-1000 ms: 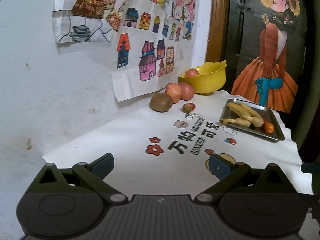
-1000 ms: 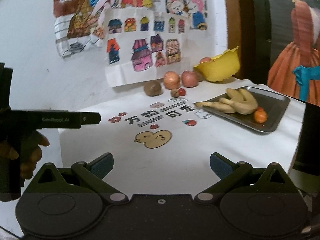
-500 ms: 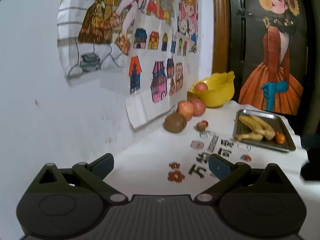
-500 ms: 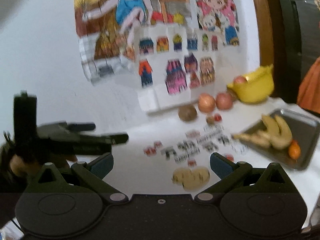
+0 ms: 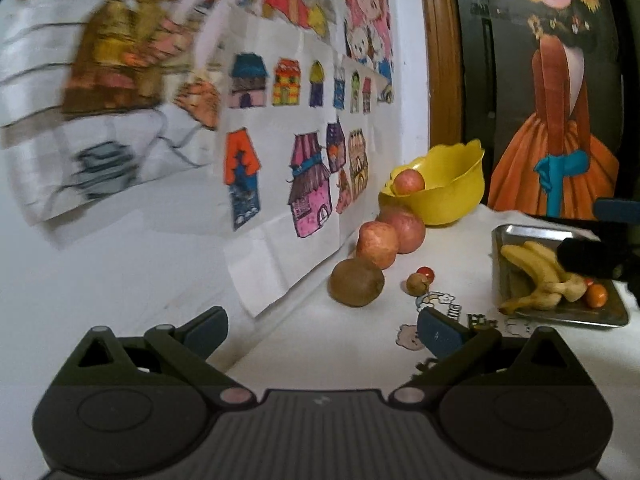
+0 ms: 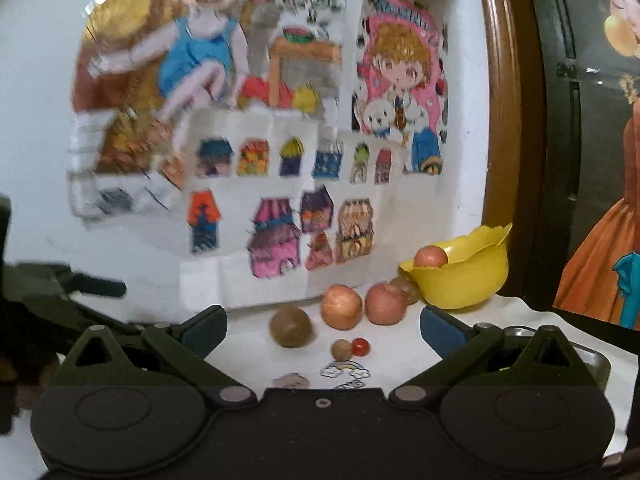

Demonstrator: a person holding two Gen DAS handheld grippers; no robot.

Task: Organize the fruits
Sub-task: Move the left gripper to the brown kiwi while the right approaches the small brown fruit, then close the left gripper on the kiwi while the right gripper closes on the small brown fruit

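Observation:
A brown kiwi (image 5: 356, 282) (image 6: 291, 326) lies by the wall on the white cloth. Behind it sit two apples (image 5: 377, 244) (image 6: 341, 306), then a yellow bowl (image 5: 448, 192) (image 6: 466, 280) holding another apple (image 5: 409, 181). A small brown fruit (image 5: 417, 283) (image 6: 341, 349) and a cherry tomato (image 5: 425, 272) (image 6: 361, 345) lie beside the kiwi. A steel tray (image 5: 568, 314) holds bananas (image 5: 538, 276) and a small orange (image 5: 596, 295). My left gripper (image 5: 322, 328) and right gripper (image 6: 323, 327) are both open and hold nothing, short of the fruit.
Coloured drawings (image 5: 296, 128) (image 6: 280, 152) hang on the white wall just left of the fruit. A wooden door frame (image 5: 440, 52) and a dark painted panel (image 5: 560, 92) stand behind the bowl. The right gripper's tip (image 5: 592, 258) shows over the tray; the left one (image 6: 68, 284) shows at left.
Both grippers have moved forward toward the fruit by the wall, so the kiwi and apples look larger. Both stay open and empty.

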